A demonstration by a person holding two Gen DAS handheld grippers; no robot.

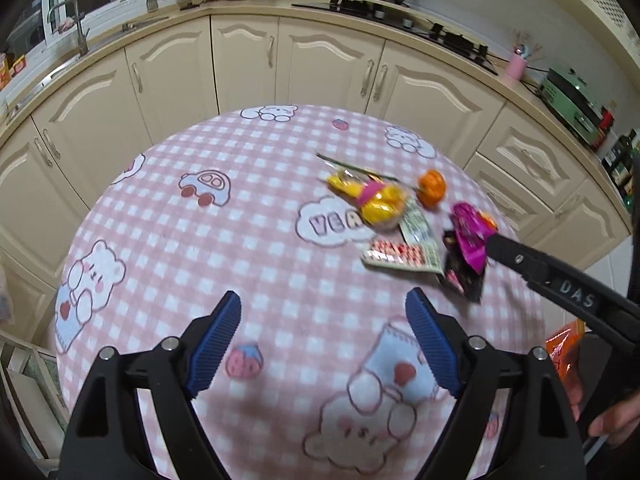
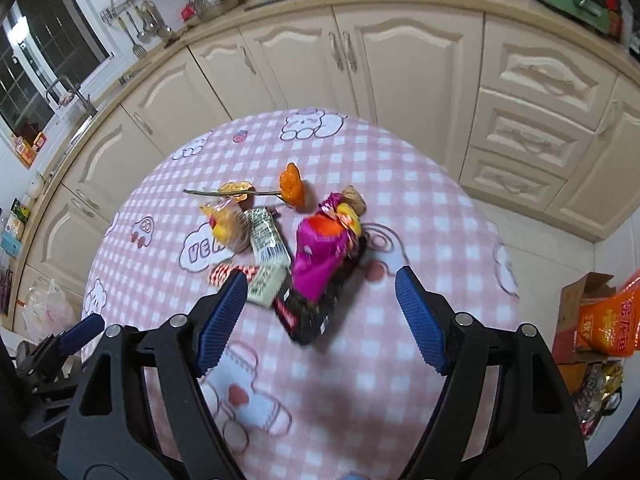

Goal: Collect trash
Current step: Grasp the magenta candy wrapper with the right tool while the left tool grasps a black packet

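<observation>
Both tools gape empty: the left tool (image 1: 323, 344) over bare table (image 1: 168, 240), the right tool (image 2: 320, 320) above the wrapper pile (image 2: 316, 256), beside cabinets (image 2: 400, 72).

Home kitchen: cabinets (image 1: 244, 64), stove (image 1: 392, 12), sink faucet (image 1: 76, 28).

Counting on the checked tablecloth (image 2: 420, 216): one magenta wrapper (image 2: 320, 256), one black packet (image 2: 316, 312) under it, one yellow wrapper (image 2: 224, 224), one white printed packet (image 2: 266, 256), one red-and-white patterned wrapper (image 1: 396, 254), one orange peel piece (image 2: 294, 190), one thin stem (image 2: 208, 192). Noting two grippers. Seeing one cardboard box (image 2: 576, 300) and one orange bag (image 2: 612, 320) beside the table.
</observation>
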